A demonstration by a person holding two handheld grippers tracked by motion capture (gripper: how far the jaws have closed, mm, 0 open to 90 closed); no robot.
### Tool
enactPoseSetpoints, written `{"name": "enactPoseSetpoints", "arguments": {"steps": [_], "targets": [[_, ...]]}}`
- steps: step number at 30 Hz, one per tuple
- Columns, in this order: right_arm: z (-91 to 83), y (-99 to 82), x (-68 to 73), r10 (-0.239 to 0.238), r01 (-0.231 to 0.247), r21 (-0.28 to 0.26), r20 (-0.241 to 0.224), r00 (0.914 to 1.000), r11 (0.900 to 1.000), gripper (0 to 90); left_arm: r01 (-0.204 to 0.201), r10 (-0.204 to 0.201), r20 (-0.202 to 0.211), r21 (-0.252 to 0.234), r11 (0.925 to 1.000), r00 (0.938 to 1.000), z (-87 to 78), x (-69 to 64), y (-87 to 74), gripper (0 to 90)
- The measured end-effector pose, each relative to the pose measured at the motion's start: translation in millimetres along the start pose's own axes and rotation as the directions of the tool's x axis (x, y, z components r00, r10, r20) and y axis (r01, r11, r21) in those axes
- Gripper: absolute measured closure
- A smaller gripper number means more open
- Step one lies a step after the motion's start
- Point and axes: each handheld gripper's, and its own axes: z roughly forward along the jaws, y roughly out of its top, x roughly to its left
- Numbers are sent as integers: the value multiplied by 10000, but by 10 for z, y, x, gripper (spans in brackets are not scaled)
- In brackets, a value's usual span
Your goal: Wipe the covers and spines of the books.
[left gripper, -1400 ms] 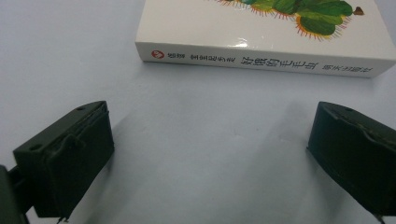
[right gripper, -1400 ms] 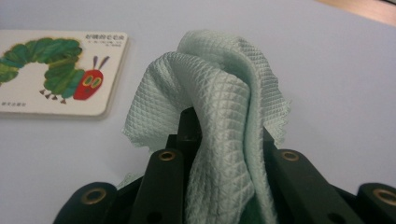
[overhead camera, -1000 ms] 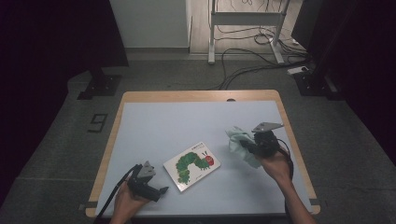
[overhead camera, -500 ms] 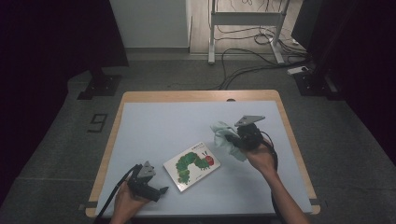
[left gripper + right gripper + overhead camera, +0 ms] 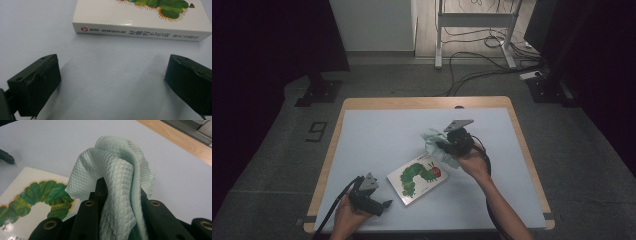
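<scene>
While cables are trailing across the grey floor (image 5: 272,150), the table (image 5: 377,135) is carrying a book (image 5: 418,179). Right gripper (image 5: 443,145) is clamping a cloth (image 5: 432,142); left gripper (image 5: 384,204) is sitting wide apart, touching nothing.

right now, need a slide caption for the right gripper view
Right gripper shut on a pale green waffle-weave cloth above a caterpillar picture book.

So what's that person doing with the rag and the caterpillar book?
A person holds a gripper in each hand at the table. The right gripper is shut on a pale green cloth and holds it at the far corner of the caterpillar book, which lies flat and closed. The left gripper rests open on the table near the book's spine, holding nothing.
</scene>
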Motion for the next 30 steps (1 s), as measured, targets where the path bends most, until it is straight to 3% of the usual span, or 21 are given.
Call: {"name": "enactPoseSetpoints", "arguments": {"steps": [6,16,23,30], "targets": [[219,47,52,-232,233,66,-173,9996,9997,725,-6,6,-3,0,10000,10000,0,-1,0,0],[585,-12,88,-167,178,435,-271,9995,9989,723,4,-4,-1,-11,10000,10000,-1,-3,-1,0],[736,-112,126,-272,298,658,-395,9988,9974,722,1,-1,-2,-12,10000,10000,-1,-3,-1,0],[837,-234,133,-60,103,788,-535,9985,9968,722,13,-13,-7,-21,10000,10000,0,-4,-1,0]]}}
